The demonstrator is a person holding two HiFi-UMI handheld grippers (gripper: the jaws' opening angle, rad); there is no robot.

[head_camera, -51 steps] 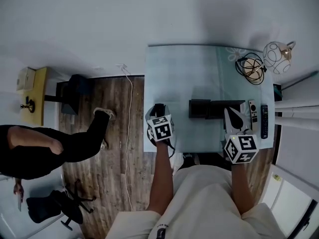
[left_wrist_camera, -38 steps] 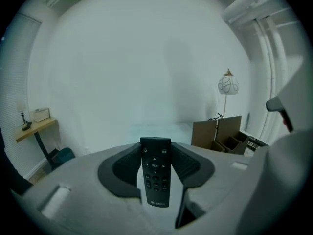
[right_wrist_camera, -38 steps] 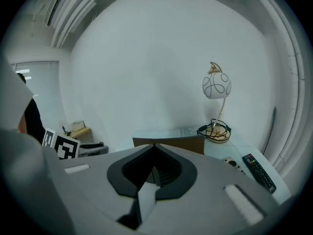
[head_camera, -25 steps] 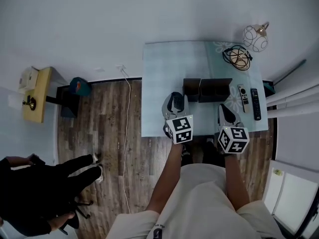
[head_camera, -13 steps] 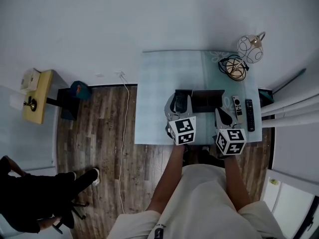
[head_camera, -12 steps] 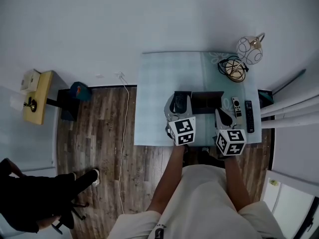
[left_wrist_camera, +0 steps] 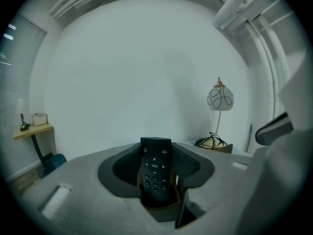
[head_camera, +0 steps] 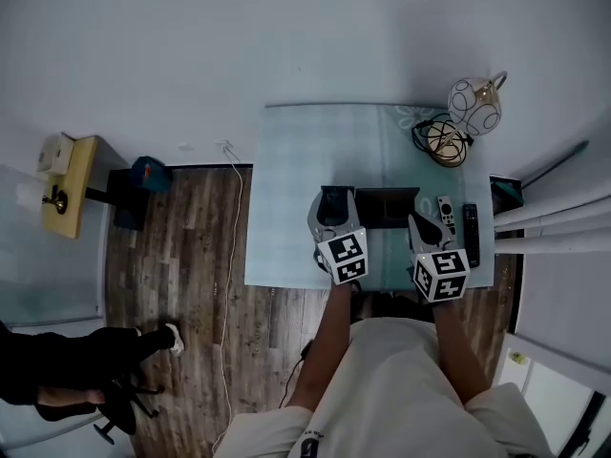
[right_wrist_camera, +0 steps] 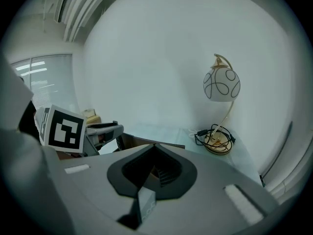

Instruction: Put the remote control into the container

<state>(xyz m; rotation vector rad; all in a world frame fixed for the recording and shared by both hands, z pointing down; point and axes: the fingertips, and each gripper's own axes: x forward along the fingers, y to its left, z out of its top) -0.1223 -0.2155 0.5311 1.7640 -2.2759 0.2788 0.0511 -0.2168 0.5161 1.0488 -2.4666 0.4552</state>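
A black remote (left_wrist_camera: 155, 173) stands upright between the pads of my left gripper (left_wrist_camera: 156, 151), which is shut on it. In the head view my left gripper (head_camera: 334, 205) is at the left end of the dark container (head_camera: 389, 208) on the pale teal table (head_camera: 286, 189). Whether the remote is inside the container is hidden by the gripper. My right gripper (head_camera: 423, 229) is shut and empty at the container's right end, and its jaws meet in the right gripper view (right_wrist_camera: 155, 153). The container's brown edge (right_wrist_camera: 142, 142) shows beyond them.
A white remote (head_camera: 445, 210) and a second black remote (head_camera: 471, 221) lie on the table right of the container. A globe lamp (head_camera: 474, 103) and a coiled cable (head_camera: 439, 141) stand at the back right corner. A yellow side table (head_camera: 62, 184) is far left.
My left gripper has moved right from the table's left edge to the container's left end. The right gripper stays by the container's right end. A person at the lower left has walked off.
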